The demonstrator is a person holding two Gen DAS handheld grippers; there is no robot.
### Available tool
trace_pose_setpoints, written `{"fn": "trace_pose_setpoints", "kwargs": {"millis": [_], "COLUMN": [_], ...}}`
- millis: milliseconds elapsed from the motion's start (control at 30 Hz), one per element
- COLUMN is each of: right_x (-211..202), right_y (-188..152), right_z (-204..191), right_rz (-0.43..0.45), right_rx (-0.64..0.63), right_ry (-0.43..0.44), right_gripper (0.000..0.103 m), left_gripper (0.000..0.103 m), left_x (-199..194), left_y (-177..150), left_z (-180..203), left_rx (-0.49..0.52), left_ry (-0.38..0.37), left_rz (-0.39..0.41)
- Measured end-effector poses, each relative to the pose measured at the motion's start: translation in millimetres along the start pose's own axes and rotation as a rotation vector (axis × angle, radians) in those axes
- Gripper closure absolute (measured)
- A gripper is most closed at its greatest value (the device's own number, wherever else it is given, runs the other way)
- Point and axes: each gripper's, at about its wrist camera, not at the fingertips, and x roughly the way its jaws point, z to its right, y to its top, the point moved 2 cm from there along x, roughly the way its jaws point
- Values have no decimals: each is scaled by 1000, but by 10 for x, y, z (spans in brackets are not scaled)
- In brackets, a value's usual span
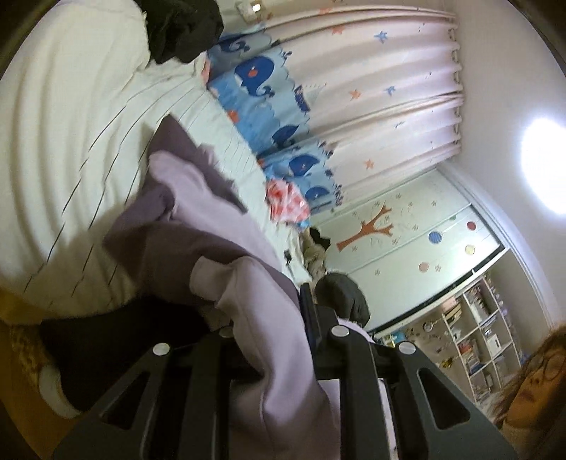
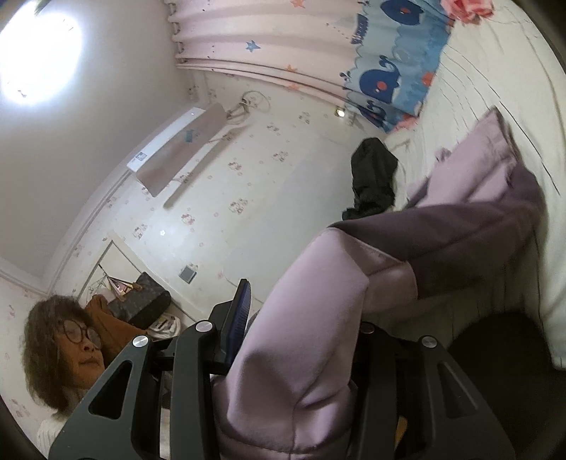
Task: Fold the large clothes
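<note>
A large lilac garment [image 1: 226,226] with a darker purple side hangs lifted over the white striped bed [image 1: 70,148]. My left gripper [image 1: 272,339] is shut on a bunched edge of it; the cloth drapes over the jaws and hides one finger. In the right wrist view the same lilac garment [image 2: 318,318] runs up from my right gripper [image 2: 300,354], which is shut on another edge, with the cloth filling the space between its fingers. The garment stretches from both grippers toward the bed [image 2: 513,88], where its far part still lies.
A black garment [image 1: 184,24] lies on the bed's far side, also in the right wrist view [image 2: 375,177]. A pink bundle [image 1: 286,201] lies by the whale-print curtain [image 1: 283,116]. The person's face [image 2: 78,346] is close behind the grippers. Shelves [image 1: 474,336] stand at the wall.
</note>
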Motion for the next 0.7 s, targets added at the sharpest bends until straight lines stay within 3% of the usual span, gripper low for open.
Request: {"fn": "trace_pose_setpoints", "kwargs": {"millis": [167, 333, 500, 700], "right_x": [207, 460, 723, 1081], "right_y": [336, 811, 1290, 1881], "right_z": [-26, 10, 261, 813], "right_rz": [30, 92, 162, 212], "right_rx": [-16, 0, 52, 123], "right_ry": [2, -48, -104, -239], "right_gripper": [65, 65, 65, 65], "left_gripper": [84, 84, 84, 84], "left_x": [177, 478, 828, 1319], "left_y": [387, 855, 1336, 1800], "left_z": [110, 163, -8, -231], "left_rx": [12, 4, -70, -102], "left_ry": [-6, -13, 13, 91], "left_rz": [44, 99, 170, 217]}}
